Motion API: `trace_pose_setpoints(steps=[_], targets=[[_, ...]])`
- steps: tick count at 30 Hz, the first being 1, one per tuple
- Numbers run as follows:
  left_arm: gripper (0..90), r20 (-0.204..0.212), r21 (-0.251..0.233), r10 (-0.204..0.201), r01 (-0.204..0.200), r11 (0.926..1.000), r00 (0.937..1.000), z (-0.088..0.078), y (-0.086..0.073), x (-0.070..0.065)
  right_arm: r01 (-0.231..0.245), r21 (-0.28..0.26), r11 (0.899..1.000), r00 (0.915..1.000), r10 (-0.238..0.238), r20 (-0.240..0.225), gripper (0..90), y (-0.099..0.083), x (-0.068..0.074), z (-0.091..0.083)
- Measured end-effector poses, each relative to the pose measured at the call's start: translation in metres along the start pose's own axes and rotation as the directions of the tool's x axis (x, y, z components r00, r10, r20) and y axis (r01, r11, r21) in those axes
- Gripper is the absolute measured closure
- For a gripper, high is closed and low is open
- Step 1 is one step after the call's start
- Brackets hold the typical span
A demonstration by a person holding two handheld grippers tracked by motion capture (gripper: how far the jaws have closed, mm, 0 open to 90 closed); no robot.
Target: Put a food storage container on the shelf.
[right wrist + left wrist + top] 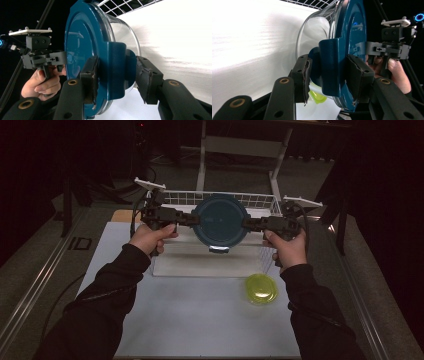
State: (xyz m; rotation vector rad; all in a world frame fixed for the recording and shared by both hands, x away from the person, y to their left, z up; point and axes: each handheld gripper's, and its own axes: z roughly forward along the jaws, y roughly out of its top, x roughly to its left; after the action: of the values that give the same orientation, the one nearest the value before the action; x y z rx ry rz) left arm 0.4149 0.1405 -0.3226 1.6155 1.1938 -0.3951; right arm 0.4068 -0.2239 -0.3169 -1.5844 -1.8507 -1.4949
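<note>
Item: round glass container [220,222] with a dark blue clip-on lid [220,217], held in the air between two hand-held grippers. It hangs above the white mat [200,310], over the front part of the white wire basket [220,200], clear of the surface beneath. In the high view the lid faces up toward the camera. One locking flap [219,249] at the near edge of the lid hangs loose, pointing toward the person.

Left gripper [192,219]: on the left side of the container, lying level. In the left gripper view its jaws stand part-way open and close on the lid's side clasp [332,70], one pad [305,75] against the glass side of the clasp and the other pad [357,75] against the lid's top side. Gripped firmly, pads pressed on the clasp.

Right gripper [248,223]: on the right side of the container, opposite the left gripper, also level. In the right gripper view its jaws are likewise part-way open and clamped on the opposite clasp [115,70], one pad [91,75] on the lid's top face, the other pad [145,75] behind the clasp on the glass side.

Hands: the left hand [150,237] and the right hand [287,250] each wrap around a gripper handle, just outside the container; dark sleeves [100,310] run back toward the near edge of the mat.

Other: a small yellow-green lid [261,288] lies flat on the mat, nearer the person than the container and to its right, well apart from it.
</note>
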Motion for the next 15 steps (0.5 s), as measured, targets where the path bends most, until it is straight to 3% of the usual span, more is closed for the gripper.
trace_pose_setpoints(steps=[4,7,13,15], targets=[[53.4,0.005,0.000,-0.030,0.030,0.9995,0.9995,0.003,0.003,0.004,-0.050,-0.006,0.999,0.9987,0.050,-0.004,54.2,0.003,-0.005,0.004],[52.7,0.019,-0.009,-0.043,0.043,0.9990,0.9989,0.004,0.003,0.007,-0.061,-0.005,0.998,0.9981,0.061,-0.005,53.4,0.005,-0.007,0.005],[46.4,0.033,-0.008,-0.089,0.089,0.9960,0.9955,0.010,0.000,0.017,-0.031,-0.023,0.999,0.9976,0.032,0.062,50.1,0.008,-0.005,0.010],[43.7,0.032,-0.011,-0.084,0.084,0.9964,0.9960,0.010,0.000,0.017,-0.019,-0.024,1.000,0.9968,0.021,0.077,48.6,0.009,-0.003,0.012]])
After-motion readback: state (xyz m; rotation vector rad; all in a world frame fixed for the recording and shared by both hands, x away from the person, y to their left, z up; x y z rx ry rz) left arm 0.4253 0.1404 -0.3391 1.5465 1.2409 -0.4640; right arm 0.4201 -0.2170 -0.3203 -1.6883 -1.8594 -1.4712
